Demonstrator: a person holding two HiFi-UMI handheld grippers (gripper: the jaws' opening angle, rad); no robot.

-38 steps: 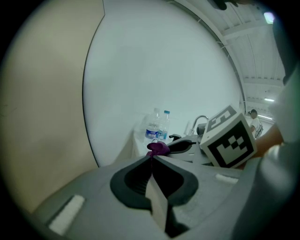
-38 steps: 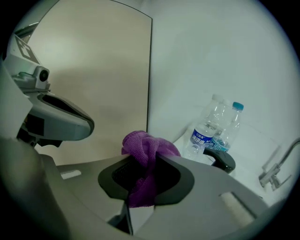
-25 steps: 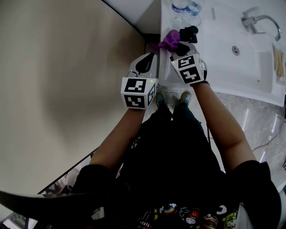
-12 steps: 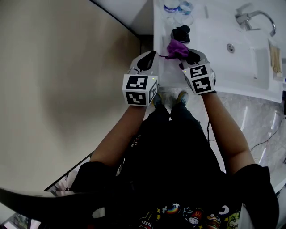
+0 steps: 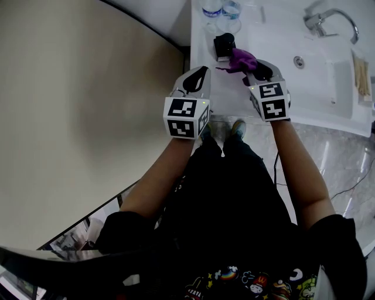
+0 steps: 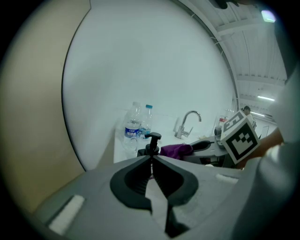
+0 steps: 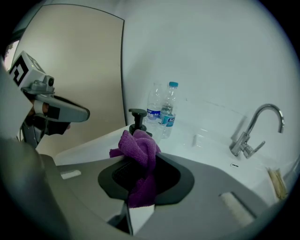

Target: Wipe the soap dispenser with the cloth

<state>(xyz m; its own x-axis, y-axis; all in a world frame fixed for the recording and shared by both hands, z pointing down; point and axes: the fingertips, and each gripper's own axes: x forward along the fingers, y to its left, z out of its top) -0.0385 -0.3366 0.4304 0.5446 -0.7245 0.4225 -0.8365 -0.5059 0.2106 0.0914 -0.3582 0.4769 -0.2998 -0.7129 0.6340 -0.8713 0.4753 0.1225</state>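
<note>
The black pump soap dispenser (image 5: 223,45) stands on the white counter (image 5: 202,53) near its left end. My right gripper (image 5: 251,68) is shut on a bunched purple cloth (image 5: 241,60), which hangs just right of the dispenser, close to it or touching. In the right gripper view the cloth (image 7: 138,147) fills the jaws and the dispenser (image 7: 137,121) rises right behind it. My left gripper (image 5: 201,70) hovers at the counter's front left edge, shut and empty; in its own view the fingertips (image 6: 151,158) meet below the dispenser (image 6: 152,142).
Two clear water bottles (image 5: 221,9) stand behind the dispenser against the wall. A chrome faucet (image 5: 327,20) and the sink basin (image 5: 319,73) lie to the right, with wooden sticks (image 5: 364,75) at the basin's far side. A beige wall (image 5: 88,117) is on the left.
Both grippers have moved forward over the counter. The right one has carried the cloth from the counter's front edge up to the dispenser's right side.
</note>
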